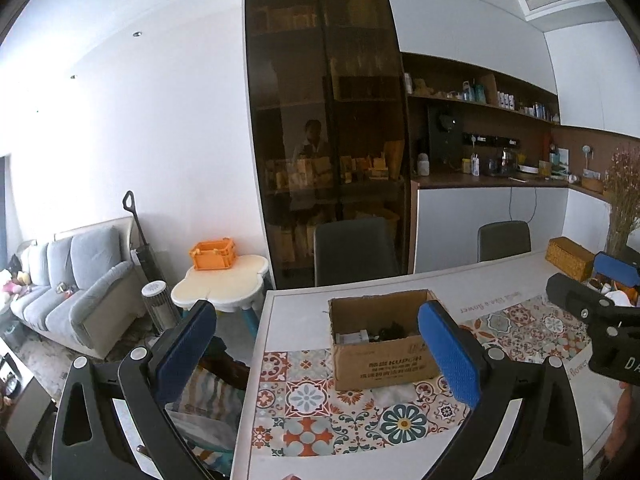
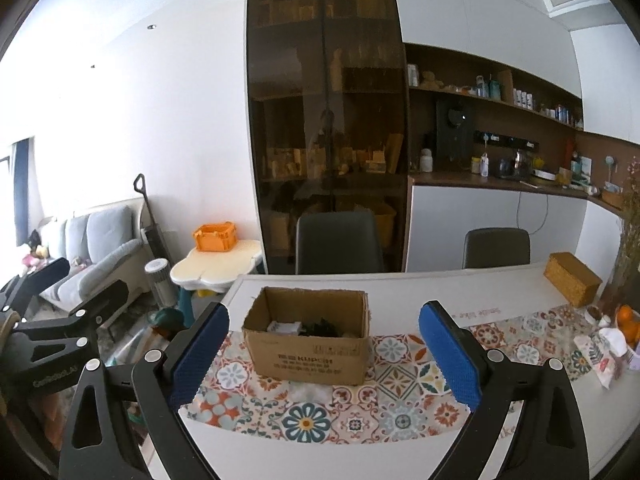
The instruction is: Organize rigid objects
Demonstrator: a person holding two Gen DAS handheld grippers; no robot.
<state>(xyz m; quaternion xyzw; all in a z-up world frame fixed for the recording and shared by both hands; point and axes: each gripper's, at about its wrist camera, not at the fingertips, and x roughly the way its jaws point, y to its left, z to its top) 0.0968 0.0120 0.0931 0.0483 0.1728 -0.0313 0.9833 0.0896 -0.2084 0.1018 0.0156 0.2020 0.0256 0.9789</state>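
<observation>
Two tongs hung above the table, both spread wide and holding nothing: the left gripper (image 1: 316,352), then the right gripper (image 2: 324,354). One open cardboard box (image 2: 308,342) sat on the patterned table runner (image 2: 400,400), small items inside. Two chairs (image 2: 338,242) stood behind.

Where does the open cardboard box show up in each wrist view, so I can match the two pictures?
Left wrist: cardboard box sits right of centre on the patterned runner, just behind the right blue pad.
Right wrist: cardboard box sits centre-left on the runner, between the two pads.
Shared landmark: the woven box at the far right of the table.
</observation>
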